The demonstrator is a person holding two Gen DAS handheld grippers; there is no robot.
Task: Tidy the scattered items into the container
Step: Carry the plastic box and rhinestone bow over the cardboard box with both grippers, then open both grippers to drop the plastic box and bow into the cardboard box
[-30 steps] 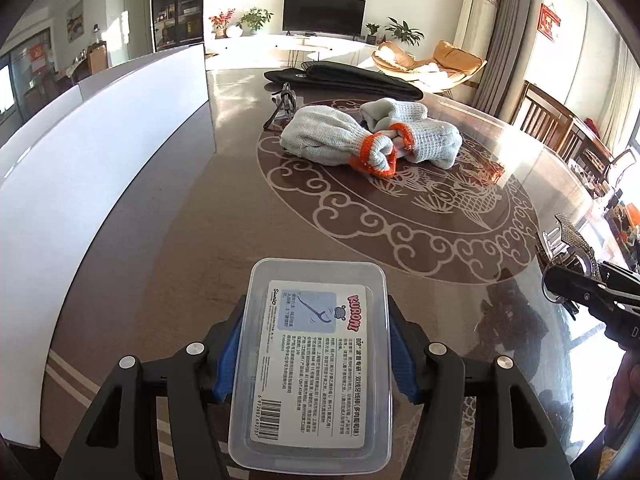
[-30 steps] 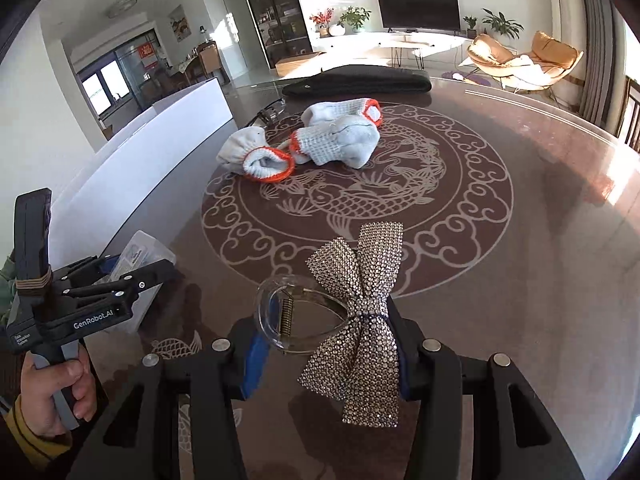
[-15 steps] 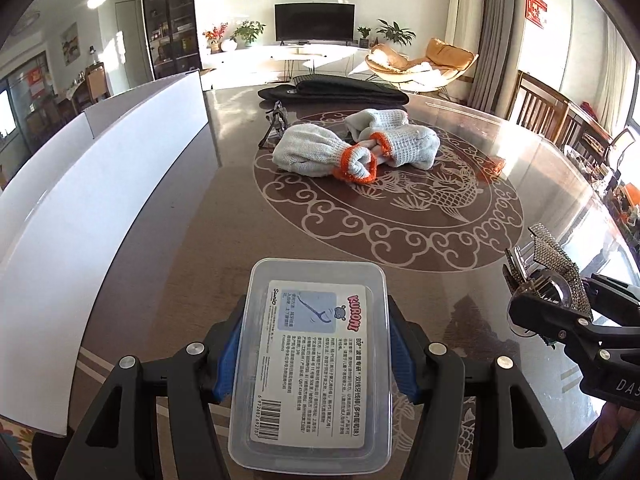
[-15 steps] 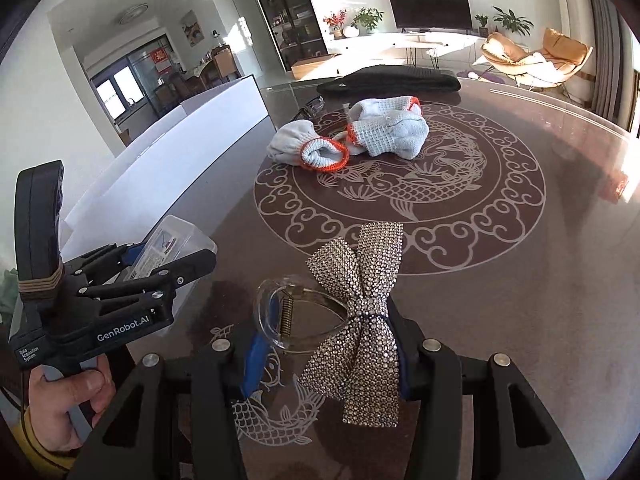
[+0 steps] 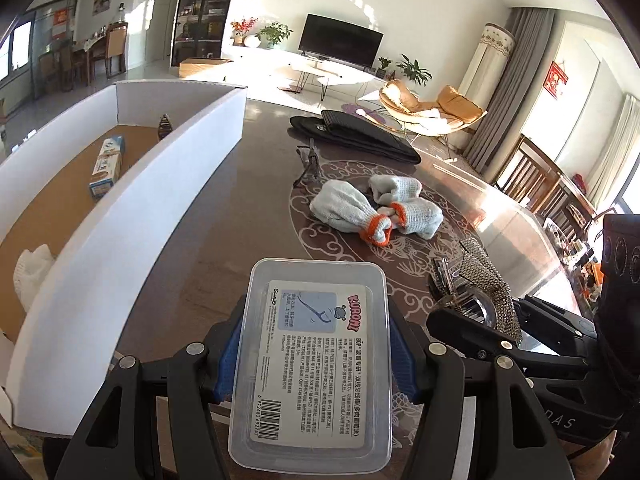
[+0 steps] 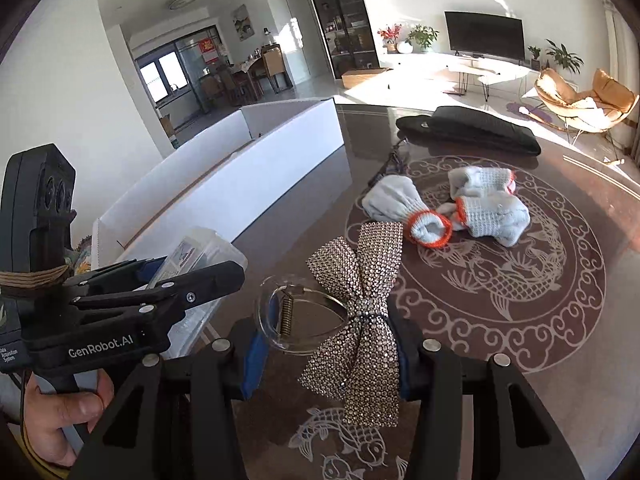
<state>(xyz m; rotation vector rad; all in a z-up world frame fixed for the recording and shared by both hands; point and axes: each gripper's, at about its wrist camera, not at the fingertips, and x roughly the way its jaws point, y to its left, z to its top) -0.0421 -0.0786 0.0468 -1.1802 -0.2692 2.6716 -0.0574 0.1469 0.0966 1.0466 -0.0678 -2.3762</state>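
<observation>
We judged the tidying to be partly done, with more still out than in. The white container (image 5: 132,216) stood along the left edge of the bench (image 5: 240,200), and inside it we could already see a small blue-and-white carton (image 5: 106,164), a small dark object (image 5: 164,126) near the far wall and something white and crumpled (image 5: 32,276) at the near end. Two more items were in hand. Our left tongs (image 5: 314,354) pinched the clear plastic floss box (image 5: 312,360) by its long sides, the blue pads pressed against it, and carried it above the bench just beside the container's near wall, not yet over the opening. Our right tongs (image 6: 332,344) gripped the rhinestone bow hair clip (image 6: 356,308) at its knot, likewise held clear of the bench and a little farther from the container. Left on the bench were the pair of grey knit gloves (image 6: 448,210) with orange cuffs lying on the dragon pattern, a long black pouch (image 6: 468,130) beyond them, and a thin dark item (image 5: 310,164) beside the gloves that we could not identify. By our reckoning, both held items needed to go over the wall and be released, and then at least three further pickups remained.
</observation>
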